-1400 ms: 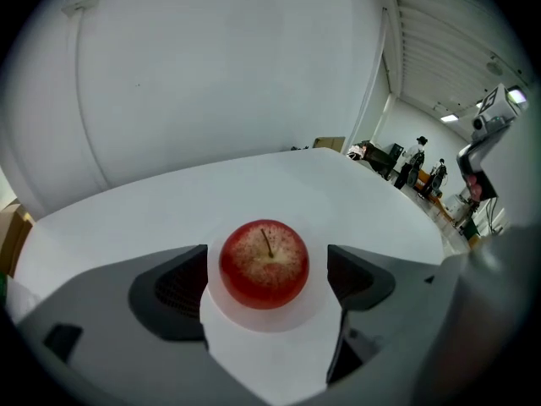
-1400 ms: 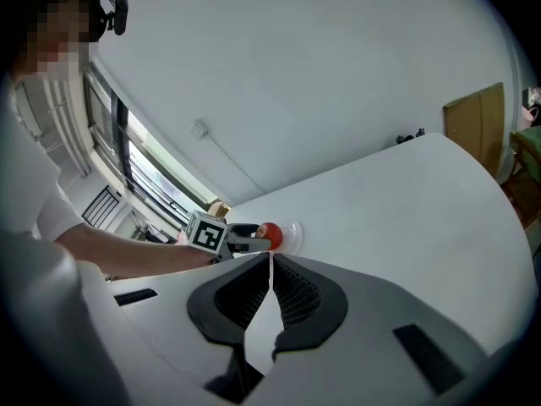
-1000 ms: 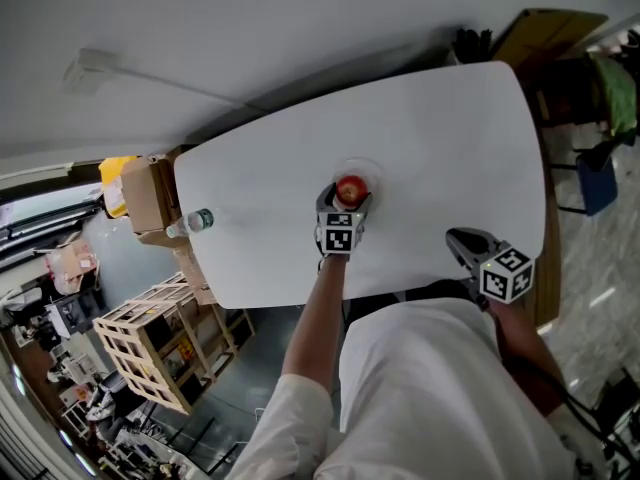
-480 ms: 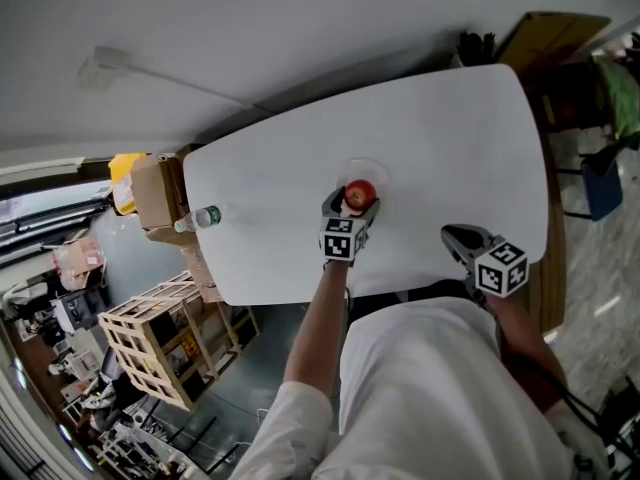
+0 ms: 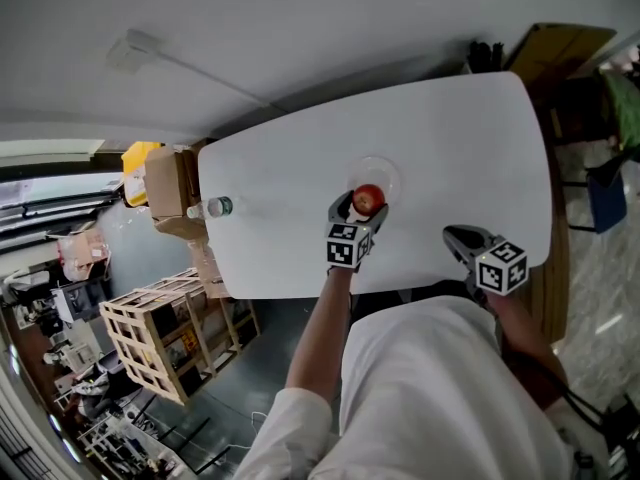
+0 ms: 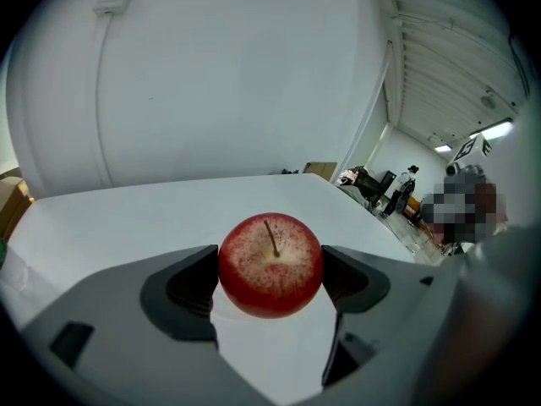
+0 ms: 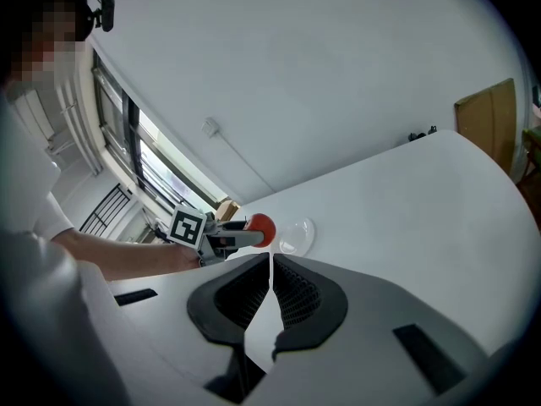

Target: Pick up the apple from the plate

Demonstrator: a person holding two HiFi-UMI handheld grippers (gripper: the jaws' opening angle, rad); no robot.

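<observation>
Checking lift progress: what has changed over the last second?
The left gripper, clamped on the apple throughout, has raised it off the plate. The right gripper stayed shut and in place; the plate has not moved.

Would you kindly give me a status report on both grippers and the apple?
Left gripper shut on apple, held off the plate. Right gripper shut, empty. Nothing in the way.
</observation>
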